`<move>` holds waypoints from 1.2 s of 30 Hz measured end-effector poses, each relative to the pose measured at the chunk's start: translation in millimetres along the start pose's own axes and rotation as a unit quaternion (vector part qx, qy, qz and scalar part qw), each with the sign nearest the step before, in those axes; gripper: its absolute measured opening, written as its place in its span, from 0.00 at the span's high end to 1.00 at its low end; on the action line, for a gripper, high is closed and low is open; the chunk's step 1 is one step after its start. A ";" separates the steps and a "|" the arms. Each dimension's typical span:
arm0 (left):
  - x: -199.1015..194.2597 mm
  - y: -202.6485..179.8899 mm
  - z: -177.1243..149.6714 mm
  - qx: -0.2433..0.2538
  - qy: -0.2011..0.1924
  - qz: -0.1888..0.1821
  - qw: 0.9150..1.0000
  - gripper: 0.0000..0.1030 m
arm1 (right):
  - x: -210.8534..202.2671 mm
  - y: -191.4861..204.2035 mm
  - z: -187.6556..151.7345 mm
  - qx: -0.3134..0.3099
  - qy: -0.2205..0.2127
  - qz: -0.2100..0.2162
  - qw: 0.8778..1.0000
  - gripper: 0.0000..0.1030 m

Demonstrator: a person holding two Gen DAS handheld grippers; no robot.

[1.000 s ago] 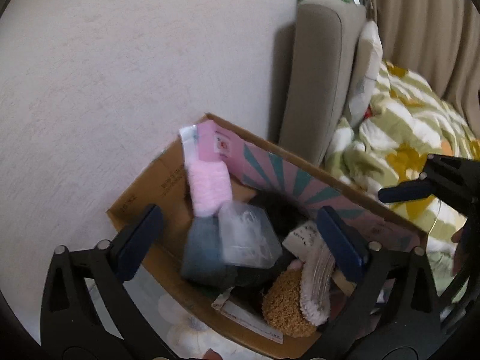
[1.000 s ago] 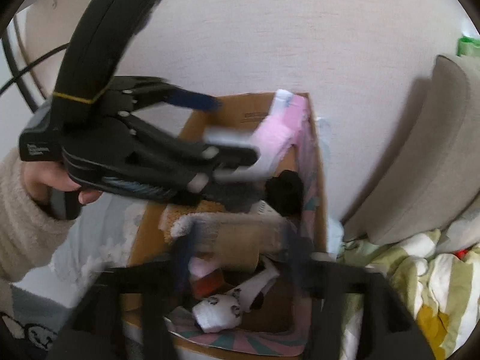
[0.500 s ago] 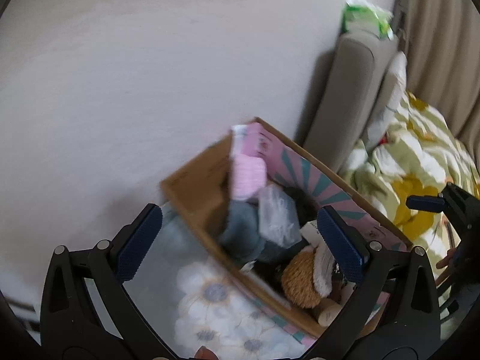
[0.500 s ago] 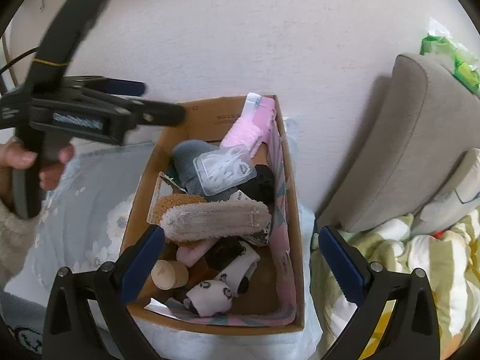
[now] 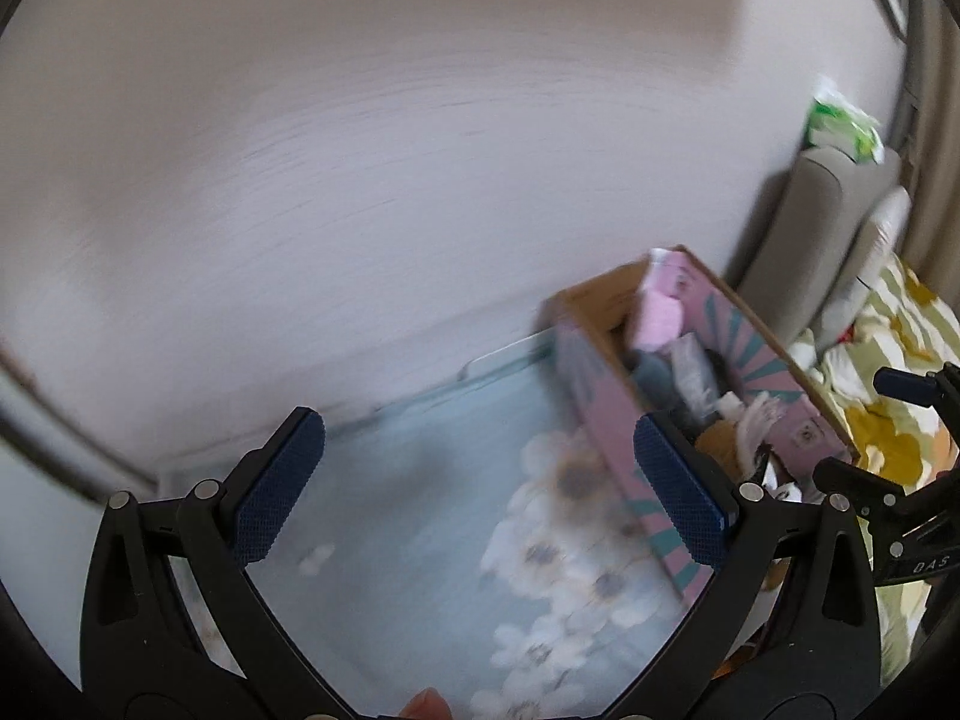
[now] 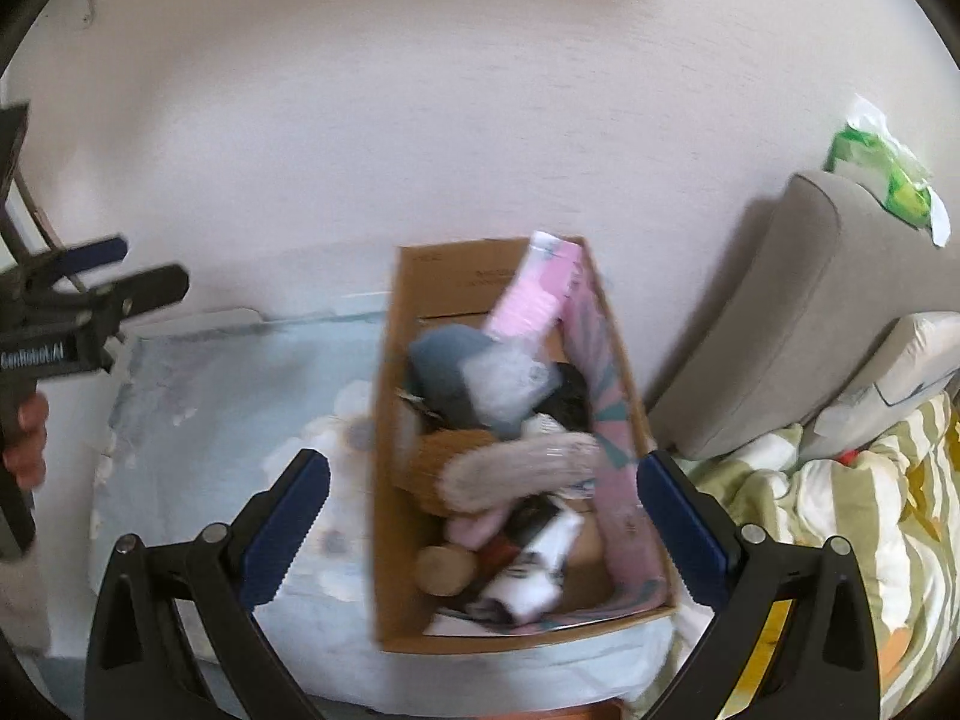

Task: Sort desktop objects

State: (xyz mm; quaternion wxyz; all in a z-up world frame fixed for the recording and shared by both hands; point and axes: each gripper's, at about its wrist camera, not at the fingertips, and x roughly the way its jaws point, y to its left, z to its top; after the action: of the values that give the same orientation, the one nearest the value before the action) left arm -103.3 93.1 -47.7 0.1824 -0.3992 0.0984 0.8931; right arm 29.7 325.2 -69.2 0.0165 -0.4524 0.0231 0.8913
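Left wrist view: heavy motion blur, wall and cloth smeared. Left gripper (image 5: 477, 483) released, jaws wide apart, nothing between them, over a pale blue flowered cloth (image 5: 432, 516). Cardboard box (image 5: 606, 480) sits right of the jaws at the cloth's far right edge, its near corner hidden behind the right finger. Contents hard to make out: a pink fluffy thing (image 5: 660, 306) sticks up at the far end, a clear bag (image 5: 693, 366) beside it, the rest blurred. Right gripper (image 5: 900, 420) is cut off at the frame's right edge; lettering on it unreadable. A fingertip (image 5: 426, 705) pokes in at bottom, cropped. Bare cloth left of the box is open.

Right wrist view: sharper. Right gripper (image 6: 480, 525) released, jaws spread fully, empty, hovering above the box (image 6: 390, 420), which is packed: pink fluffy thing (image 6: 528, 306) leaning on the far wall, grey soft item (image 6: 444, 366), clear bag (image 6: 510, 381), brown scrubby pad (image 6: 432, 456), pale brush (image 6: 522, 468), small round wooden piece (image 6: 444, 567), black-and-white sock (image 6: 537, 564). Items below are buried. Printing on the far flap too faint to read. Sofa arm (image 6: 798, 312) stands just right of the box, striped blanket (image 6: 840, 510) below it. Left gripper (image 6: 120, 276) at the far left edge, partly cropped, held by a hand (image 6: 27, 447); body reads roughly "GenRobot.AI", blurred.
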 end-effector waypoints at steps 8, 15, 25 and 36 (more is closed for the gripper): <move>-41.7 56.6 -36.2 -0.081 -0.005 0.044 0.996 0.00 | -2.2 57.0 10.2 -0.015 0.000 0.016 1.000 0.01; -67.9 86.2 -67.5 -0.127 -0.006 0.078 0.989 0.00 | -0.7 96.5 11.3 -0.033 -0.005 0.018 0.999 0.01; -74.4 102.3 -91.6 -0.165 0.002 0.095 0.982 0.00 | 1.8 132.8 -1.0 -0.047 -0.006 0.014 0.999 0.01; -73.1 98.5 -98.3 -0.171 0.011 0.099 0.980 0.00 | 9.4 144.1 -6.6 -0.046 -0.003 0.017 0.999 0.01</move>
State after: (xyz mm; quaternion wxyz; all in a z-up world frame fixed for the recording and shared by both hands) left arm -31.6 -46.6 -55.0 0.0207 -0.4228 -0.0143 0.9059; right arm 22.2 181.1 -76.9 -0.0192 -0.4496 -0.0101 0.8930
